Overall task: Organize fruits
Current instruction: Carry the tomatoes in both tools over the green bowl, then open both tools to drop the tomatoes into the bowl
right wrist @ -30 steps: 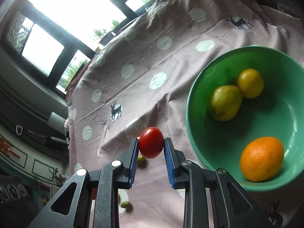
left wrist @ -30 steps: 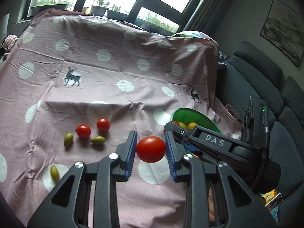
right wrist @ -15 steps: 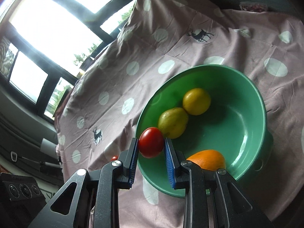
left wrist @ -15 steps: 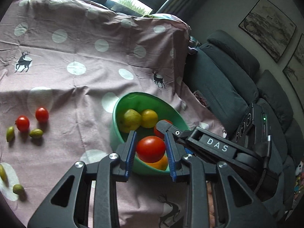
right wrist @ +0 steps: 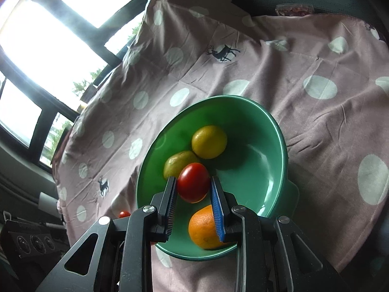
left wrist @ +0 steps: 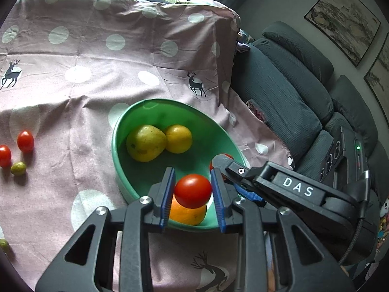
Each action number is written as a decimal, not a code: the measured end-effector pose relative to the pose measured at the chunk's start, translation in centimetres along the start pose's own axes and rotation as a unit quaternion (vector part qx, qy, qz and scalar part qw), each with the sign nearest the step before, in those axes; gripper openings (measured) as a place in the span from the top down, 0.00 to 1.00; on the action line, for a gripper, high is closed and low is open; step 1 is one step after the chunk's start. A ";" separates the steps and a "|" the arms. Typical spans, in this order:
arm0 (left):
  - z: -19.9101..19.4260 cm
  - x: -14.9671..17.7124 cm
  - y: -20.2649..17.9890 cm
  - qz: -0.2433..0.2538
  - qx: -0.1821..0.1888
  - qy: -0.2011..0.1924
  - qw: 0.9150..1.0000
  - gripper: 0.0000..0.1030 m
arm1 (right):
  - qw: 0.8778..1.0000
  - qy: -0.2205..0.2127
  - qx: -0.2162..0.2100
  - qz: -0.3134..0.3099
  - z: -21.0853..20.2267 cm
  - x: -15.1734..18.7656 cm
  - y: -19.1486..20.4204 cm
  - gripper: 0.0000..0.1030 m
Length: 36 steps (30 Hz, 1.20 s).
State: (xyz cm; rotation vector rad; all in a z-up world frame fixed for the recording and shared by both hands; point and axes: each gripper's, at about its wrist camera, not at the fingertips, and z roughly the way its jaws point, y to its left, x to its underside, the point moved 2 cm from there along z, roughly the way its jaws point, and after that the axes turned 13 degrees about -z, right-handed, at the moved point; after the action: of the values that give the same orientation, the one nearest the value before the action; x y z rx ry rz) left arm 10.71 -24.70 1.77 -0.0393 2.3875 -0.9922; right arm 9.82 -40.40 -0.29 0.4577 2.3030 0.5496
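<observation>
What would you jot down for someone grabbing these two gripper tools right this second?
Left gripper: shut on a red tomato, over the green bowl.
Right gripper: shut on another tomato, over the same bowl.
Done: pear, lemon and orange lie in the bowl.
Left: release both tomatoes, then collect two red tomatoes and small green fruits from the cloth.

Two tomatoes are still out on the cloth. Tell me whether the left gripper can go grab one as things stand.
Probably not yet. The left gripper is shut on a red tomato over the green bowl, so it must drop that first. The loose tomatoes lie uncovered on the cloth.
</observation>
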 end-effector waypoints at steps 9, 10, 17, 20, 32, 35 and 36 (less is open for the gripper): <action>1.5 0.3 -0.1 0.024 -0.040 0.010 0.999 0.71 | 0.999 0.006 0.052 0.003 0.1 -0.1 -0.6 0.72; 1.6 0.3 0.0 0.025 -0.043 0.012 0.999 0.71 | 0.998 0.006 0.061 0.001 0.1 -0.1 -0.6 0.72; 0.5 -0.4 0.0 0.042 -0.047 0.000 0.998 0.50 | 0.998 -0.006 0.055 -0.012 -0.3 -0.2 0.2 0.50; -0.3 -1.3 0.2 0.049 -0.052 -0.002 0.997 0.46 | 0.999 -0.017 0.040 -0.017 -0.5 -0.4 0.9 0.45; -8.6 -6.3 9.1 -0.039 -0.183 -0.128 0.974 0.36 | 0.993 -0.023 -0.010 -0.115 1.8 -0.6 9.4 0.45; -9.2 -6.7 11.5 -0.055 -0.222 -0.138 0.964 0.36 | 0.989 -0.014 -0.026 -0.145 3.0 -0.3 11.8 0.45; -9.1 -6.9 12.3 -0.061 -0.227 -0.133 0.963 0.37 | 0.987 -0.010 -0.034 -0.157 3.5 0.0 12.6 0.45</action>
State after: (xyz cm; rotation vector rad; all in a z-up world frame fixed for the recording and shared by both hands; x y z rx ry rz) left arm 14.18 -8.26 2.18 -0.4638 2.3265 -0.4362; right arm 14.38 -28.89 3.82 0.0639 2.2690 0.4628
